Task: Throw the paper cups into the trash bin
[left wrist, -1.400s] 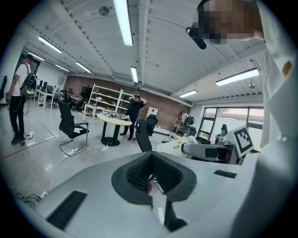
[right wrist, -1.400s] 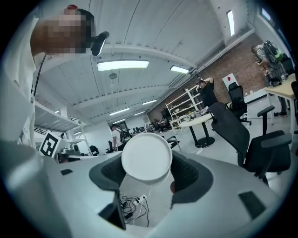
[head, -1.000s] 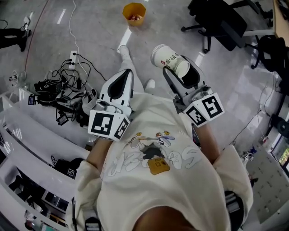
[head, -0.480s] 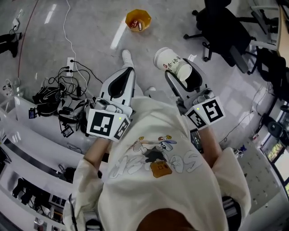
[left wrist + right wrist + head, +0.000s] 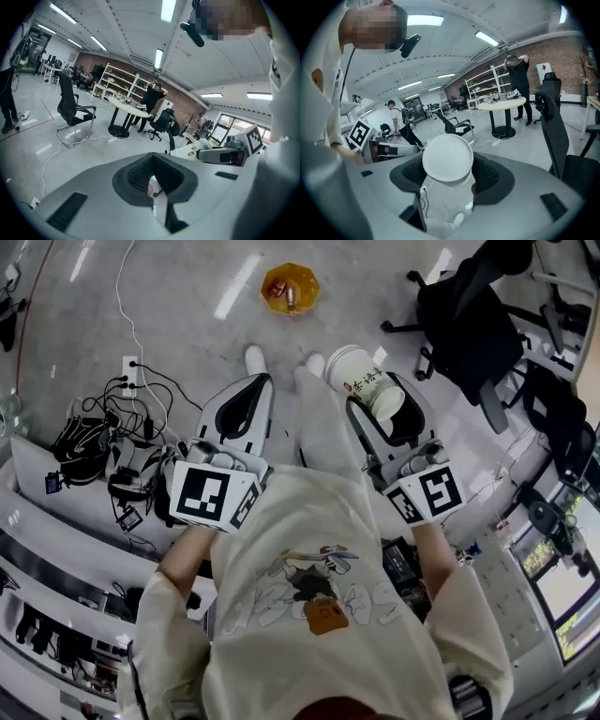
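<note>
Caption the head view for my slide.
Overhead: right gripper holds a paper cup, yellow trash bin ahead on the floor; left gripper shut and empty.

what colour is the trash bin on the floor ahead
Orange-yellow. The trash bin shows best in the head view, near the top of the frame.

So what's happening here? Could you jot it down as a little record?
Right gripper: shut on a white paper cup, held sideways
Left gripper: shut, nothing in it
Trash bin: orange, ahead of both grippers, items already inside
Cup in bin: not yet
Nearby: tangled cables at left, office chair at right
</note>
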`<state>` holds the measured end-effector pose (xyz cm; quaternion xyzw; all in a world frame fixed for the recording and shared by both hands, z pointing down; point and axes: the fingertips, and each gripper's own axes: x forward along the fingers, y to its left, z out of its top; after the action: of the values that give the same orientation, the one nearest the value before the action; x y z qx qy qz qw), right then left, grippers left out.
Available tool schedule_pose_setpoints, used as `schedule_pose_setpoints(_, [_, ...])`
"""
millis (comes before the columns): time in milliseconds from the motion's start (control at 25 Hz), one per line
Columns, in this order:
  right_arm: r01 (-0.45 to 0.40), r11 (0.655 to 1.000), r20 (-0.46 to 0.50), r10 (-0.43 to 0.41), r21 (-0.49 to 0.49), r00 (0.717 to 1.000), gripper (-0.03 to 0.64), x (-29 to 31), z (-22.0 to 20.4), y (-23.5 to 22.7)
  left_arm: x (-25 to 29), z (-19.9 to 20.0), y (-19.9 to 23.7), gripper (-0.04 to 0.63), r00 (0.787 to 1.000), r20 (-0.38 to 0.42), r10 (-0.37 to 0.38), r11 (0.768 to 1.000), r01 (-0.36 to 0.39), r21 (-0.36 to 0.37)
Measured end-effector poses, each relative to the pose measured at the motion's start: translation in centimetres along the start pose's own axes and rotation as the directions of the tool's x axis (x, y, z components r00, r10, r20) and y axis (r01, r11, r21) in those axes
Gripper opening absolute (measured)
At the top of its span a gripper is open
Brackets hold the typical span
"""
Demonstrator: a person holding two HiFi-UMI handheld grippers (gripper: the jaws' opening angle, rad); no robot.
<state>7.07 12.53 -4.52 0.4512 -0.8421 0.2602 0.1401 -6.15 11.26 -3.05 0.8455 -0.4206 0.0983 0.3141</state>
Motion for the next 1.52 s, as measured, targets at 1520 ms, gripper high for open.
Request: schedule_pose_setpoints(1520, [-0.125,0.988,-0.367,0.082,-0.096,0.927,0.288,37.0,-38.2,-26.9,36.9,-35.9,26.5,0.003,0.938,-0.264,0.226,0.969,-0.245,-0.043])
